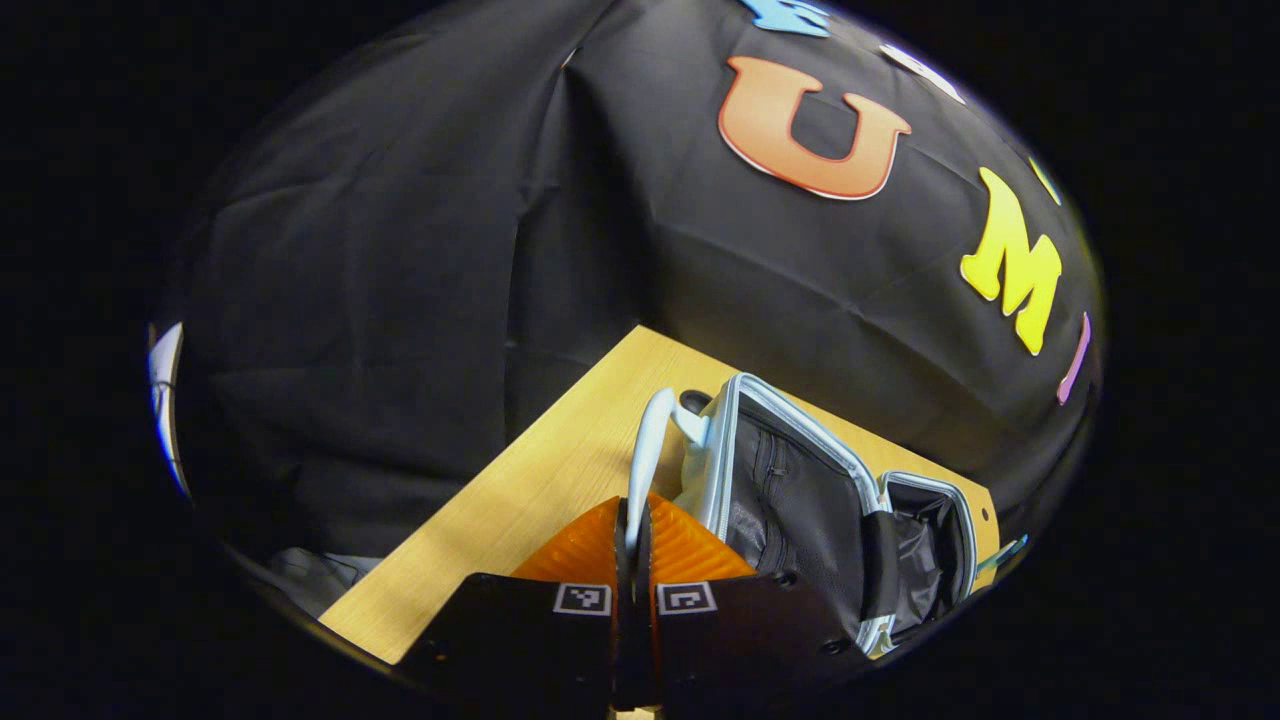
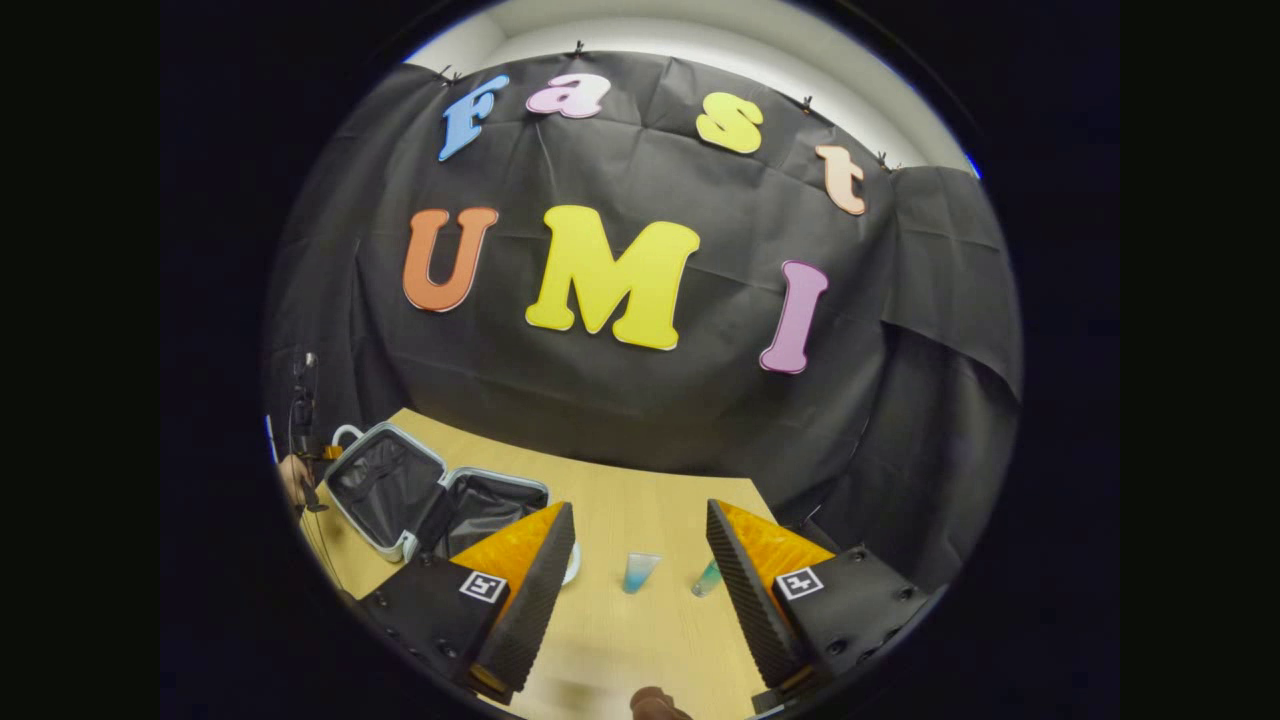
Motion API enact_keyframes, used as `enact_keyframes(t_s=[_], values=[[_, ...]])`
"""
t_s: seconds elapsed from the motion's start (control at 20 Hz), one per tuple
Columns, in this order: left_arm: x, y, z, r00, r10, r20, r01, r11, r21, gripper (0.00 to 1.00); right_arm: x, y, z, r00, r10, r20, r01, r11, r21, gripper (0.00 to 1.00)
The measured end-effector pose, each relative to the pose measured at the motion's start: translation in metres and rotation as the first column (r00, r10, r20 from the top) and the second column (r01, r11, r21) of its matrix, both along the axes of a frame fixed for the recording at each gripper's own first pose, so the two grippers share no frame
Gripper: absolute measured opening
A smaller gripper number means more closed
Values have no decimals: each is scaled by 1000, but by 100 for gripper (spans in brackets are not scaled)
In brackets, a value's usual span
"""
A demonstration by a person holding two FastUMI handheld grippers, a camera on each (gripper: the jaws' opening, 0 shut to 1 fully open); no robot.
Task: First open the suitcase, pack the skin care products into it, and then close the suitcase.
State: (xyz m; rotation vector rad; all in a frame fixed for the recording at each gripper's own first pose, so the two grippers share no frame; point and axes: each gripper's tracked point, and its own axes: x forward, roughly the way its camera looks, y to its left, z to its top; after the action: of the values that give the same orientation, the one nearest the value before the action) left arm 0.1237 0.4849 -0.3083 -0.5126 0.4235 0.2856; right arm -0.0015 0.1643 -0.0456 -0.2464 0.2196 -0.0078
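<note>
Left gripper [image 1: 634, 545] is pinching the suitcase's handle [image 1: 648, 450] thinly (right gripper [image 2: 640, 560] gaping), so I'm fearing the lid [image 1: 790, 480] dropping.

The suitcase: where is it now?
In the right gripper view the suitcase lies open at the table's left end; the left gripper grips its handle.

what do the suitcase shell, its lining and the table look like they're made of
The small pale-blue suitcase appears to be hard, smooth plastic: its rim and handle catch a soft sheen. Its black lining looks like thin woven fabric, wrinkled, with a zip pocket. The light wooden table shows fine straight grain, possibly laminate, with a matte finish.
</note>
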Motion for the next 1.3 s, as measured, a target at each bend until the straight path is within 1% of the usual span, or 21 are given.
enact_keyframes(t_s=[0.15, 0.25, 0.35, 0.4, 0.45, 0.5, 0.55, 0.6, 0.65, 0.7, 0.75, 0.8, 0.85, 0.9, 0.95, 1.0, 1.05, 1.15, 1.2, 1.25, 1.3], values=[[-3, -3, -21, 1000, 4, 10, -2, 989, -151, 3, -2, 1, -2, 1000, -8, -11, 8, 1000, 4, 79], [-6, -7, -36, 1000, 11, 1, -11, 970, -243, 4, -2, 1, -3, 1000, -16, -14, 16, 1000, 1, 79], [-6, -9, -39, 999, 35, 26, -24, 940, -341, 4, -5, 1, -5, 1000, -22, -15, 22, 1000, 11, 79], [-3, -9, -38, 997, 61, 38, -41, 919, -393, 4, -6, 2, -6, 1000, -23, -17, 23, 1000, 10, 79], [-5, -8, -40, 997, 76, 31, -54, 898, -437, 7, -7, 2, -9, 1000, -21, -21, 21, 1000, 7, 79], [-6, -8, -42, 996, 85, 34, -59, 885, -462, 11, -9, 1, -10, 999, -23, -25, 23, 1000, 5, 78], [-7, -6, -46, 996, 92, 18, -73, 882, -466, 6, -11, 0, -11, 999, -24, -27, 24, 1000, 4, 78], [-10, -7, -50, 995, 95, 3, -83, 884, -460, 8, -11, -1, -9, 999, -24, -23, 24, 1000, 8, 79], [-13, -5, -55, 995, 95, -24, -95, 888, -449, 21, -12, -3, -7, 1000, -24, -18, 25, 1000, 14, 79], [-10, -4, -54, 995, 95, -30, -98, 889, -448, 28, -13, -5, -5, 1000, -27, -10, 27, 1000, 14, 79], [-11, -4, -54, 995, 92, -33, -96, 885, -455, 53, -14, -9, -5, 1000, -30, -5, 30, 999, 16, 79], [-14, -6, -52, 995, 94, -43, -103, 875, -474, 54, -14, -12, -5, 999, -32, -4, 33, 999, 26, 79], [-17, -7, -45, 995, 97, -35, -101, 856, -507, 62, -14, -16, -6, 999, -36, -6, 37, 999, 39, 79], [-20, -7, -40, 993, 109, -32, -110, 838, -535, 56, -15, -21, -8, 999, -42, -9, 42, 998, 46, 79], [-24, -9, -30, 993, 117, -19, -108, 823, -557, 91, -16, -28, -6, 999, -52, 4, 51, 998, 40, 79], [-27, -15, -20, 993, 122, 1, -100, 818, -566, 81, -16, -33, -4, 999, -51, 16, 50, 998, 32, 79], [-31, -19, -9, 991, 128, 25, -92, 820, -564, 85, -15, -33, -7, 999, -38, 20, 37, 999, 29, 79], [-35, -33, 22, 987, 130, 95, -55, 826, -561, 87, -15, -40, -7, 999, -14, 29, 13, 1000, 22, 79], [-37, -45, 44, 981, 125, 149, -22, 833, -553, 99, -16, -43, -7, 1000, 6, 30, -6, 1000, 31, 79], [-40, -59, 64, 974, 119, 191, 0, 848, -530, 87, -14, -50, -8, 999, 14, 34, -15, 999, 39, 79], [-38, -78, 80, 969, 102, 227, 26, 867, -498, 87, -12, -59, -10, 999, 13, 37, -15, 999, 50, 79]])
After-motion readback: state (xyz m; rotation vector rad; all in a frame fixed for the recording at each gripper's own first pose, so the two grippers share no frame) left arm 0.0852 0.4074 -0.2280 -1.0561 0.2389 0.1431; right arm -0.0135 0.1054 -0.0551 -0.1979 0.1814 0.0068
